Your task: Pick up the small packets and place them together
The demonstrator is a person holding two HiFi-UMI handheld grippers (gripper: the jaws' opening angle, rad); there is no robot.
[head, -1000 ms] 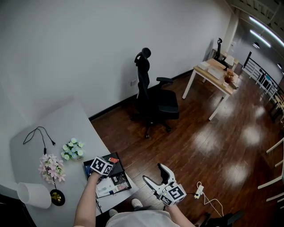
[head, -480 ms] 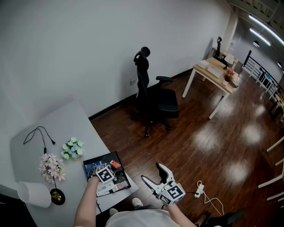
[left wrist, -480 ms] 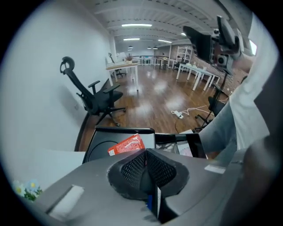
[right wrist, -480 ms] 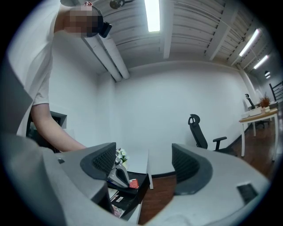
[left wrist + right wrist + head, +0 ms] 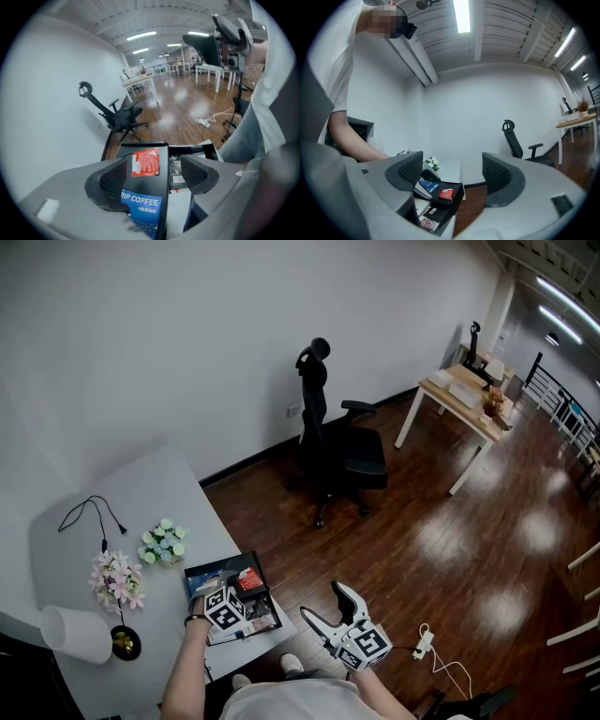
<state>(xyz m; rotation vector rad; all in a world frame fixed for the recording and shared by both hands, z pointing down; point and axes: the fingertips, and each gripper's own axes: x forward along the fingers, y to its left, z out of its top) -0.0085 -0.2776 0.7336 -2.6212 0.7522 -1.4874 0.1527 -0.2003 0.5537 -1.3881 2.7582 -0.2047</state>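
White table (image 5: 141,493) carries the black tray (image 5: 152,185), so we hover our left gripper (image 5: 236,594) spread-jawed over its red packet (image 5: 145,162) and blue coffee packet (image 5: 140,205), probably to grab one; right gripper (image 5: 323,604) idles spread, empty.

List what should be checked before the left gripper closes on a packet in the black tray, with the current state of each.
1. Left gripper open: ok, jaws apart, nothing held.
2. Red packet lined up between its jaws: ok, lying flat on the black tray.
3. Only one packet in the gap: not ok, the blue coffee packet lies there too.
4. Left gripper low enough to grip: cannot tell.
5. Right gripper open, empty, away from the tray: ok.
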